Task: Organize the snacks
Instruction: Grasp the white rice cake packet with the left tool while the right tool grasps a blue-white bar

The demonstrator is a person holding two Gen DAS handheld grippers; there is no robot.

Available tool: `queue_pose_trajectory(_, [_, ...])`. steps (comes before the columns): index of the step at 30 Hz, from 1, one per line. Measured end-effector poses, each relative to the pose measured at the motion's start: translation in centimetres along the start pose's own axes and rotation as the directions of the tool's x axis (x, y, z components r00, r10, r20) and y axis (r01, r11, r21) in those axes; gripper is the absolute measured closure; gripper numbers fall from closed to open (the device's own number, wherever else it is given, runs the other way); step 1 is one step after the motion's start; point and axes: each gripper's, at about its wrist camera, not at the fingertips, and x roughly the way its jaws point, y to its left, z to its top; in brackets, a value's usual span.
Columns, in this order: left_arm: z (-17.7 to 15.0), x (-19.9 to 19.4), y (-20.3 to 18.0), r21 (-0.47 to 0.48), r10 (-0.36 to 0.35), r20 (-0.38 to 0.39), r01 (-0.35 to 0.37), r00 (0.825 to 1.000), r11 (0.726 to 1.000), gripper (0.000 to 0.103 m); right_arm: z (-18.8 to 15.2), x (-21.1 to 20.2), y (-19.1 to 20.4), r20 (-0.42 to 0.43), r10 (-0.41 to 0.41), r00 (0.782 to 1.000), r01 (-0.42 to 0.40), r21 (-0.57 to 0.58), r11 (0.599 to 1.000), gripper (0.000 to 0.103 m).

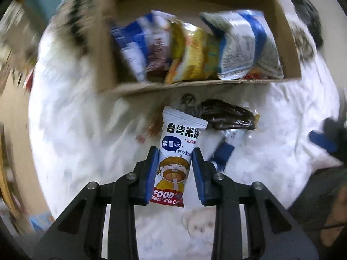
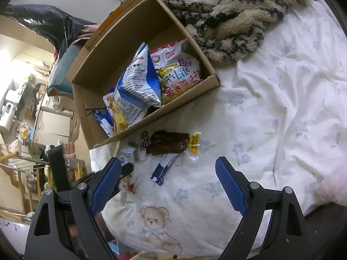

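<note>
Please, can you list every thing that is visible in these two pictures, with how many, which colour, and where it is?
rice cake packet: 1, white with a cartoon face, between the left tongs' pads
cardboard box: 1, brown, open, on the bed
snack bags: several, blue-white, yellow and red-white, inside the box
dark snack pack: 1, brown in clear wrap with a yellow end, on the sheet in front of the box
blue-white packet: 1, on the sheet below the dark pack
bed sheet: 1, white with pale flowers and a teddy bear print
fuzzy blanket: 1, beige and black, beside the box
left tongs: black, blue pads, shut on the packet
right tongs: black, blue pads, open, empty
</note>
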Motion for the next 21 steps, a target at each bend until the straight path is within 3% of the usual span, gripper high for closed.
queue_pose_trajectory(3, [-1.0,-2.8,0.9,-0.059,-0.035,0.022,0.036,0.999,0.998,0.076,-0.3,1.0,0.3,-0.041,-0.001,0.999,0.0,-0.004,1.0,0.012])
queue_pose_trajectory(8, [-2.1,-6.8,1.1,-0.055,-0.013,0.124,0.02,0.992,0.998,0.076,-1.2,4.2,1.5,-0.169,-0.002,0.986,0.001,-0.005,1.0,0.013])
queue_pose_trajectory(13, [-2.2,-7.1,2.6,-0.088,0.037,0.155,-0.024,0.987,0.996,0.076,-1.5,7.0,3.6,-0.196,-0.109,0.975,0.099,-0.059,0.993,0.023])
queue_pose_trajectory(21, [-1.9,-6.7,4.6,-0.16,0.096,0.162,-0.07,0.982,0.985,0.076,-2.5,12.7,5.2,-0.222,-0.3,0.928,0.276,-0.133,0.952,0.035])
